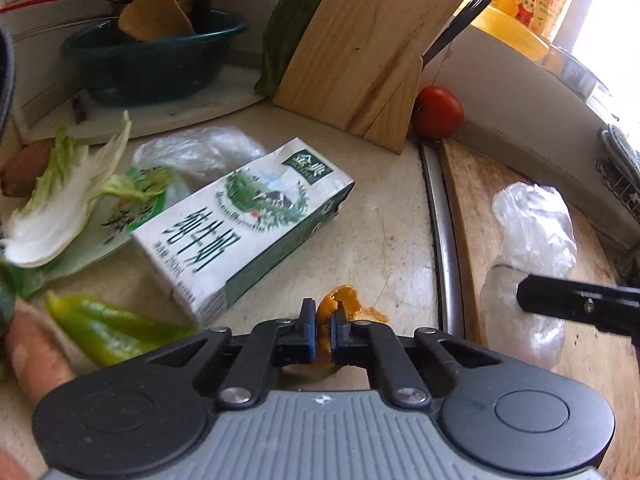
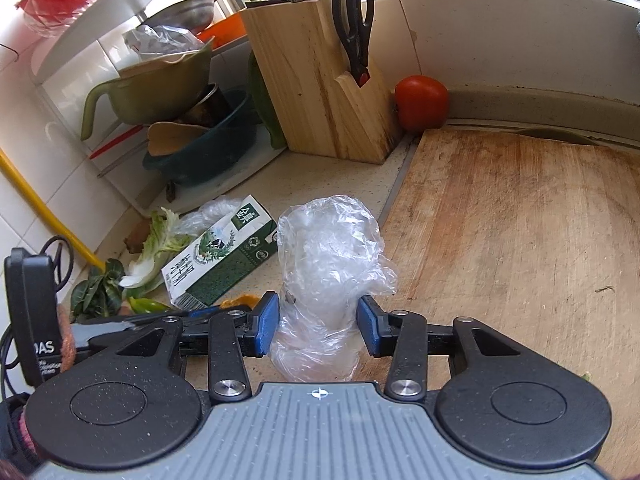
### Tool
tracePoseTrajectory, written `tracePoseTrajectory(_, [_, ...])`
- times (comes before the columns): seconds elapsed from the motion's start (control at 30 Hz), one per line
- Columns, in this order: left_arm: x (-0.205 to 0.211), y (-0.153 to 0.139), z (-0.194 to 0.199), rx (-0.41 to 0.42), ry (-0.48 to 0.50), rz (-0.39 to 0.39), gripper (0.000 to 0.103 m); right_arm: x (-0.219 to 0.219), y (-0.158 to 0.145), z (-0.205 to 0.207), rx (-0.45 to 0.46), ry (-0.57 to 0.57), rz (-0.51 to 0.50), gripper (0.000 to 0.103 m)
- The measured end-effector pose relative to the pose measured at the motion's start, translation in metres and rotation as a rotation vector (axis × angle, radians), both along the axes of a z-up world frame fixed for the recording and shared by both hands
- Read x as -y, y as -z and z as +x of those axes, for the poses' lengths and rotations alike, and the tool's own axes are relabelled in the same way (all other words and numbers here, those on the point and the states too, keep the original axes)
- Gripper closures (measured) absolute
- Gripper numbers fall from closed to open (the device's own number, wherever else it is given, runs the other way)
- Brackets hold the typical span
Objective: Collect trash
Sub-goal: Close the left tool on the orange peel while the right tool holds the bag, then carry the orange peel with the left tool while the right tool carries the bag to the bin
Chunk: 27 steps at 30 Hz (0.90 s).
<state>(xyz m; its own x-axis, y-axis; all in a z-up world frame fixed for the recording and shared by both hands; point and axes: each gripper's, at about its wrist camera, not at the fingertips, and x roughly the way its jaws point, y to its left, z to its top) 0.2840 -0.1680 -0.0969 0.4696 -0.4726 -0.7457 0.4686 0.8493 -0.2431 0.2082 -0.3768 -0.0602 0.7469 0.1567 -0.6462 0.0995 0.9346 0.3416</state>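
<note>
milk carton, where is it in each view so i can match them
Left wrist: the milk carton lies on its side at centre left, just ahead of the left claw.
Right wrist: the milk carton is lower left, left of the plastic bag.
Shared landmark: the knife block with the tomato beside it.

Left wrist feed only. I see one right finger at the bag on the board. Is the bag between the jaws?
Observer: Yes. The right gripper straddles the bag, and both blue pads touch it. Can't tell if it's squeezed.
Operator: Anything on the board past it?
Observer: One small dark scrap, on the right side of the board.
Operator: What's in the block's side slot?
Observer: Black scissors, handles up, in the block.
</note>
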Motion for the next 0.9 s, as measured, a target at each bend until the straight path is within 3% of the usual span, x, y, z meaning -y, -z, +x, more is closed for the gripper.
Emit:
tracePoseTrajectory(0.4, [-0.018,-0.032,-0.015,0.032,-0.043,-0.1,0.098,-0.012,-0.007,-0.003,0.024,-0.064,-0.013,0.052])
tracePoseTrajectory(0.9, [-0.076,-0.048,-0.048,0.068,-0.211,-0.152,0.098,-0.056,-0.012,-0.002,0.044,-0.247,-0.032,0.052])
